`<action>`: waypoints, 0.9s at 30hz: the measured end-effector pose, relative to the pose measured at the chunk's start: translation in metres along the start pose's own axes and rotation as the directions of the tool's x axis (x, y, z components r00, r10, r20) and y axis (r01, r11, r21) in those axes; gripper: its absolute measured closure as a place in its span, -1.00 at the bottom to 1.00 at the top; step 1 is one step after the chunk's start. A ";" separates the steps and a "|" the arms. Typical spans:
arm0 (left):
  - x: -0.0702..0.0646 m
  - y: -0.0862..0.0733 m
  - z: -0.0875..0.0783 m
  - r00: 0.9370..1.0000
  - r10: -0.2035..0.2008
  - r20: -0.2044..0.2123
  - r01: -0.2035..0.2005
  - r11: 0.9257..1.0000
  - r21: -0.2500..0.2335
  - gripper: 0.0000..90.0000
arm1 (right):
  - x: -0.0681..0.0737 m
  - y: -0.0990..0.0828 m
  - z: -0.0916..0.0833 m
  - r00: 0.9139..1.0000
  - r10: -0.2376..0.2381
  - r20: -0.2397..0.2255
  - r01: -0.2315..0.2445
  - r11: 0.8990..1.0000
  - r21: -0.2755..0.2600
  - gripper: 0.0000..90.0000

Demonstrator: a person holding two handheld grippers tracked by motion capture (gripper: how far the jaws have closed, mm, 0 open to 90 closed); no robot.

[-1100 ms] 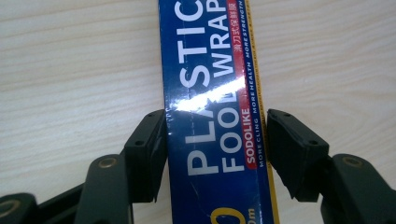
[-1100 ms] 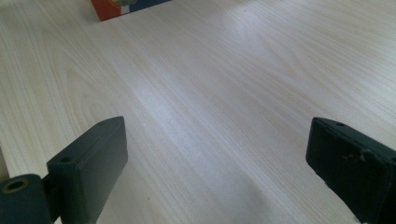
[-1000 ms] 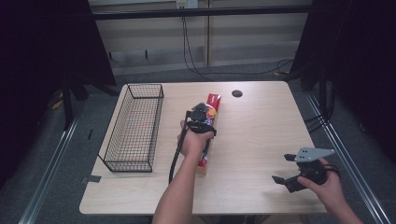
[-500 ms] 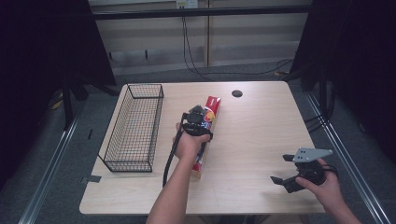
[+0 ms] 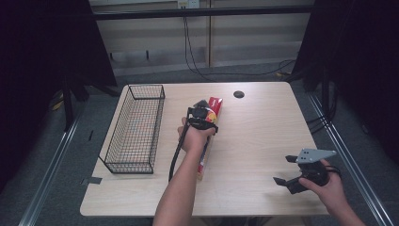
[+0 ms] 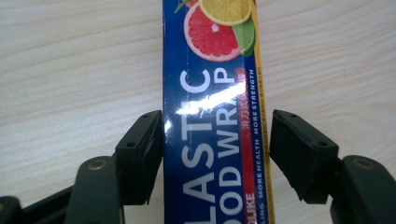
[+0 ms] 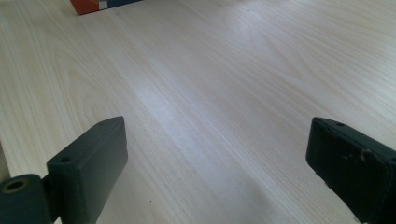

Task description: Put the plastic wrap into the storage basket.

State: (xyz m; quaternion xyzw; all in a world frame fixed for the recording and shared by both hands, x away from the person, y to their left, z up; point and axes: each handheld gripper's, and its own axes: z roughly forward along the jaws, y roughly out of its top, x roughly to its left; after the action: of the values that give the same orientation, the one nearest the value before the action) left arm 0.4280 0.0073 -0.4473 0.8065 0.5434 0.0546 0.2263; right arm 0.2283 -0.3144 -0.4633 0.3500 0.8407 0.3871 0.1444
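Note:
A long box of plastic food wrap (image 5: 216,104), blue with red ends and citrus pictures, lies lengthwise on the wooden table (image 5: 263,127) near its middle. My left gripper (image 5: 203,109) reaches over it from above. In the left gripper view the box (image 6: 210,93) runs between the jaws of the left gripper (image 6: 217,135). Those jaws have just been opening: the left pad (image 6: 140,154) lies by the box's edge and the right pad (image 6: 299,149) stands off it. My right gripper (image 5: 281,170) hovers open over bare table at the front right, and the right gripper view (image 7: 217,154) shows nothing between its jaws.
A black wire basket (image 5: 147,86) stands along the table's left side, beside the box. A small black round grommet (image 5: 238,94) sits near the far edge. A corner of the box (image 7: 88,4) shows at the top of the right gripper view.
The left hand and the box under it have shifted only slightly. The right hand has kept its place.

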 end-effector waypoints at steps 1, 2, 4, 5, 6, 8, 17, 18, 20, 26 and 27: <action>-0.001 0.000 0.002 1.000 -0.013 0.001 0.013 1.000 -0.002 -0.19 | 0.000 0.000 0.000 1.000 0.001 0.000 -0.001 1.000 -0.001 -0.88; 0.000 0.001 0.003 1.000 -0.023 0.000 0.023 1.000 -0.003 -0.19 | 0.000 0.000 0.000 1.000 0.001 0.000 -0.001 1.000 -0.001 -0.88; 0.001 0.003 0.004 1.000 -0.029 0.000 0.029 1.000 -0.005 -0.17 | 0.000 0.000 0.000 1.000 0.002 0.000 -0.002 1.000 -0.002 -0.88; 0.001 0.003 0.005 0.999 -0.034 -0.001 0.034 0.999 -0.011 -0.15 | 0.000 0.000 0.000 1.000 0.001 0.000 -0.001 1.000 -0.002 -0.88; 0.001 0.004 0.006 0.999 -0.036 -0.002 0.036 0.999 -0.004 -0.13 | 0.000 0.000 0.000 1.000 0.001 -0.002 -0.001 1.000 -0.002 -0.88; 0.000 0.006 0.007 0.999 -0.041 -0.009 0.041 0.999 0.012 -0.13 | 0.000 0.000 0.000 1.000 0.000 0.001 0.000 1.000 0.000 -0.87; -0.002 0.008 0.012 0.999 -0.029 -0.025 0.030 0.999 0.021 -0.12 | 0.000 0.001 0.000 1.000 0.005 -0.001 -0.005 1.000 -0.002 -0.88; -0.003 0.008 0.012 0.999 -0.028 -0.035 0.028 0.999 0.019 -0.11 | 0.000 0.001 0.001 1.000 -0.006 0.000 0.006 1.000 -0.001 -0.88; -0.004 0.008 0.012 0.998 -0.018 -0.053 0.019 1.000 0.016 -0.08 | 0.001 0.001 0.001 1.000 -0.008 -0.003 0.008 1.000 0.000 -0.88; -0.006 0.012 0.009 0.998 -0.026 -0.051 0.030 0.996 0.079 -0.02 | 0.000 0.001 0.000 1.000 -0.001 -0.004 0.001 1.000 -0.002 -0.88; -0.007 0.012 0.009 0.998 -0.031 -0.049 0.035 0.996 0.080 -0.02 | -0.001 0.001 0.000 1.000 -0.003 0.001 0.003 1.000 -0.005 -0.88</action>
State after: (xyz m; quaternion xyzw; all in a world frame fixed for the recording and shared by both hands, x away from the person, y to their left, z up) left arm 0.4388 -0.0052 -0.4488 0.8045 0.5636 0.0482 0.1814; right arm 0.2295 -0.3147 -0.4628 0.3487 0.8402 0.3888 0.1462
